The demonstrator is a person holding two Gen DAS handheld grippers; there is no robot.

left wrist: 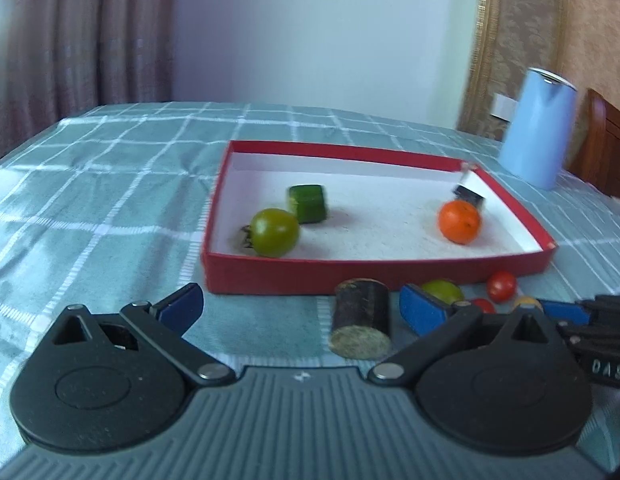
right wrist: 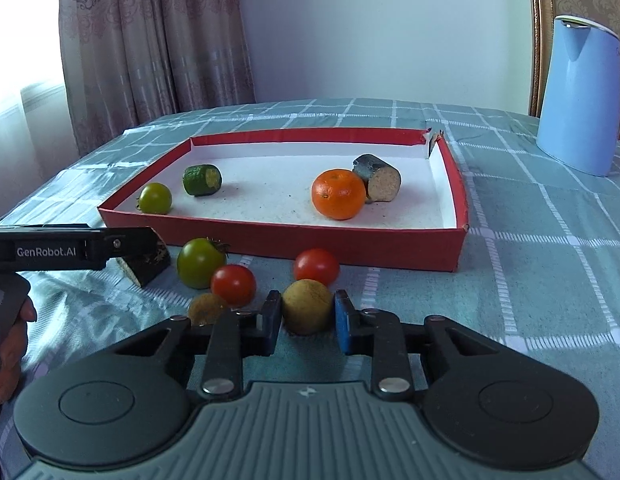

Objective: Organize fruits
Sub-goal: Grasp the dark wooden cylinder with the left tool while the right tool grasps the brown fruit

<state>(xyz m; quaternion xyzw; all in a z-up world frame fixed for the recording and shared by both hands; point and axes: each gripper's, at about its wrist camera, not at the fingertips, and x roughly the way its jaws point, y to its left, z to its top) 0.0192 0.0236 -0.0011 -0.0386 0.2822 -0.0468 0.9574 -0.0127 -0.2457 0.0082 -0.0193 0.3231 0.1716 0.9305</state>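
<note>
While the round yellow-brown fruit (right wrist: 307,311) is lying on the checked green tablecloth (right wrist: 530,280) just in front of the shallow red cardboard box (right wrist: 350,246), the right gripper (right wrist: 307,320) is reaching low with its jaws spread around it, not pressing. The left gripper (left wrist: 300,308) is hovering wide apart near the dark cane cylinder (left wrist: 361,323).

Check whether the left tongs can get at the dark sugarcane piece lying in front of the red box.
Probably yes: the left tongs are open, and the sugarcane piece lies on the cloth between the fingers, nothing ahead of it.
</note>
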